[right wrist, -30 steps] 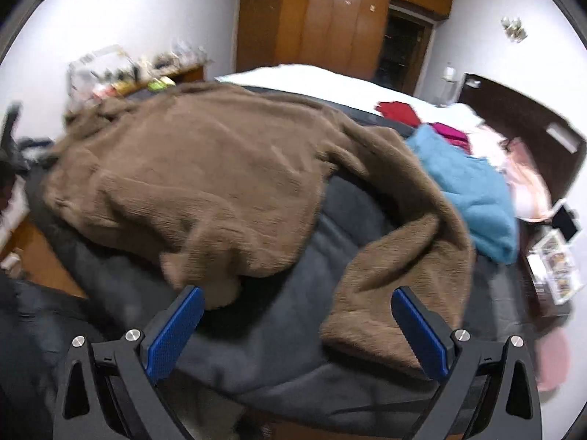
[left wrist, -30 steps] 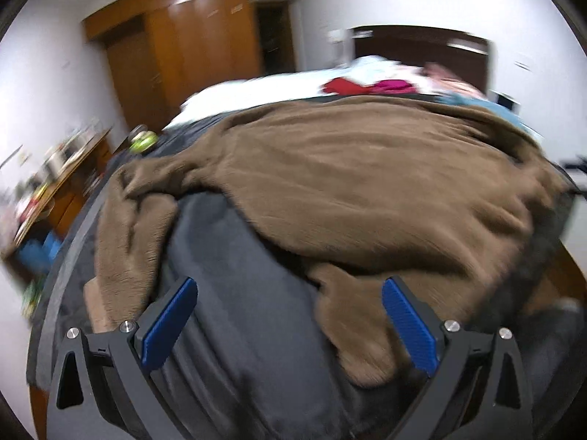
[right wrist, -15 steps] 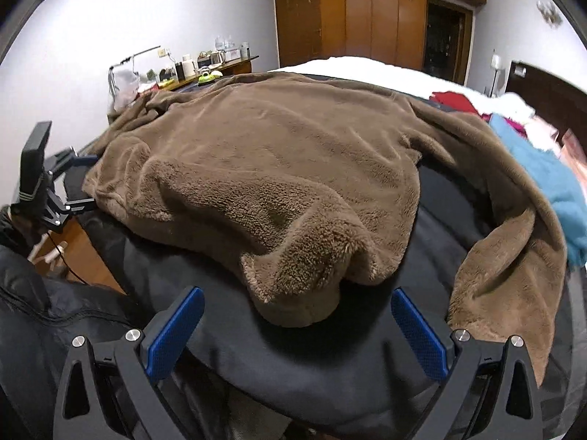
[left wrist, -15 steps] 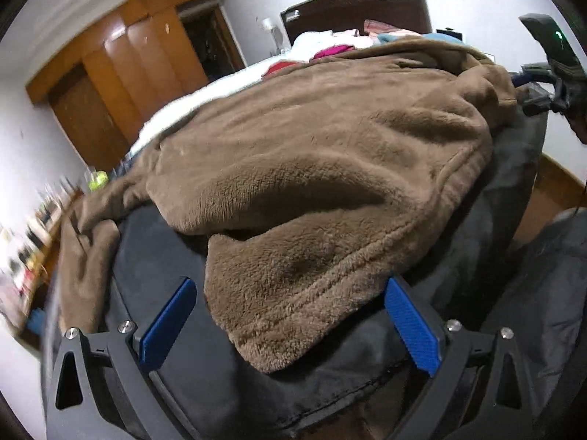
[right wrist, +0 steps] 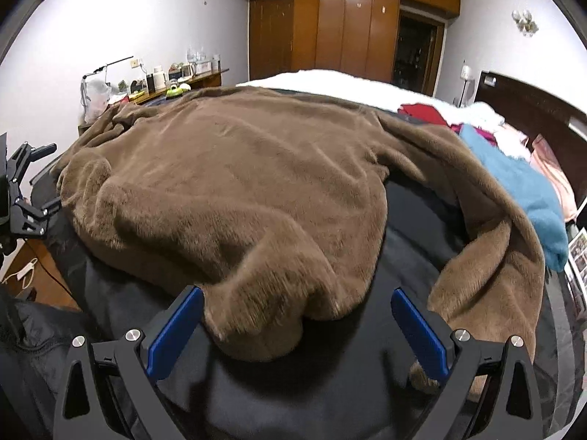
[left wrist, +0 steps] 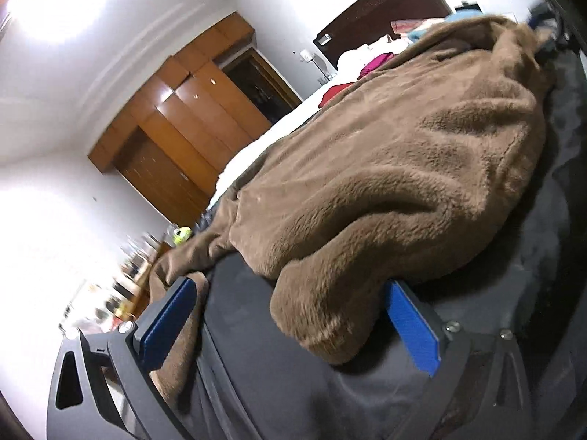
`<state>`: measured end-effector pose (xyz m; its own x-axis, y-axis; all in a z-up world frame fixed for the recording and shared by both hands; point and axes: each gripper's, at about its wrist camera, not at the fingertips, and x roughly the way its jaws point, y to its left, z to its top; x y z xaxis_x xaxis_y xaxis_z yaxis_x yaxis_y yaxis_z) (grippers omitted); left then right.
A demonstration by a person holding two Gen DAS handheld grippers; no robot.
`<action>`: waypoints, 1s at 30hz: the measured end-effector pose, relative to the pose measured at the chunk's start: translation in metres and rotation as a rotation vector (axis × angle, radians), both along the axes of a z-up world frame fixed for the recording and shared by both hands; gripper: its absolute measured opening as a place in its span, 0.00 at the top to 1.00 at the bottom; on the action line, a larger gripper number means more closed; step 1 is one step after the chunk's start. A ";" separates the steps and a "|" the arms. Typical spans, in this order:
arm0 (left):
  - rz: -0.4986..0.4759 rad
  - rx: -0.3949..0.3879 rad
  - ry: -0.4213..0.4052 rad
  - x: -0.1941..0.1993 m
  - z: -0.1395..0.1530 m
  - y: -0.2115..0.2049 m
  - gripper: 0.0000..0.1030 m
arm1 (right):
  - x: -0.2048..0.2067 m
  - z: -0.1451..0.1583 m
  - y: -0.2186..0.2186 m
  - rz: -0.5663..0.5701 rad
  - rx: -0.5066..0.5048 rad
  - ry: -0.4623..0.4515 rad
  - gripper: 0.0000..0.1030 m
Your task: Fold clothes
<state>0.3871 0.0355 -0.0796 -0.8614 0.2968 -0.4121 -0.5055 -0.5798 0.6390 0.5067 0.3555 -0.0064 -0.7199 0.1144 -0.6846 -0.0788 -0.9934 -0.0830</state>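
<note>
Both your wrist cameras sit low and close at the bed's near edge.

Your left view is rolled sharply, looking along the brown fleece garment toward the headboard and wardrobe. Your right view is level, facing across the same garment to the wardrobe. Both share the garment's near hem, dark cover and wardrobe.

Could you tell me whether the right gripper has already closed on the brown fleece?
No, the right gripper is open, its blue pads either side of the brown fleece hem.
</note>
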 end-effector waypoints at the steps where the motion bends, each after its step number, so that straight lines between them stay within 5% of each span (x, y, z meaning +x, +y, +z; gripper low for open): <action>1: -0.009 -0.002 -0.005 -0.001 0.000 0.002 0.01 | -0.004 0.002 -0.004 -0.002 0.034 0.011 0.00; 5: -0.018 0.016 -0.063 -0.013 0.005 0.000 0.01 | -0.029 0.008 -0.017 0.025 0.117 0.035 0.00; 10: -0.049 0.055 -0.183 -0.021 0.009 -0.007 0.01 | -0.079 -0.006 -0.020 0.006 0.201 -0.053 0.00; 15: -0.080 0.026 -0.198 -0.016 0.004 -0.003 0.01 | -0.101 -0.006 0.009 -0.079 0.066 -0.077 0.00; 21: -0.065 -0.011 -0.116 -0.008 -0.001 0.005 0.01 | -0.123 -0.016 0.055 -0.214 -0.174 -0.139 0.00; 26: -0.052 -0.052 -0.043 -0.001 -0.005 0.013 0.01 | -0.136 -0.019 0.058 -0.242 -0.148 -0.162 0.00; 30: -0.050 -0.020 -0.090 -0.007 0.002 0.026 0.03 | -0.137 -0.019 0.059 -0.224 -0.137 -0.154 0.00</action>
<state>0.3802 0.0617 -0.0771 -0.8049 0.3295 -0.4935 -0.5894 -0.5402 0.6007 0.3699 0.4141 -0.0255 -0.5735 0.1575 -0.8039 -0.2938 -0.9556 0.0224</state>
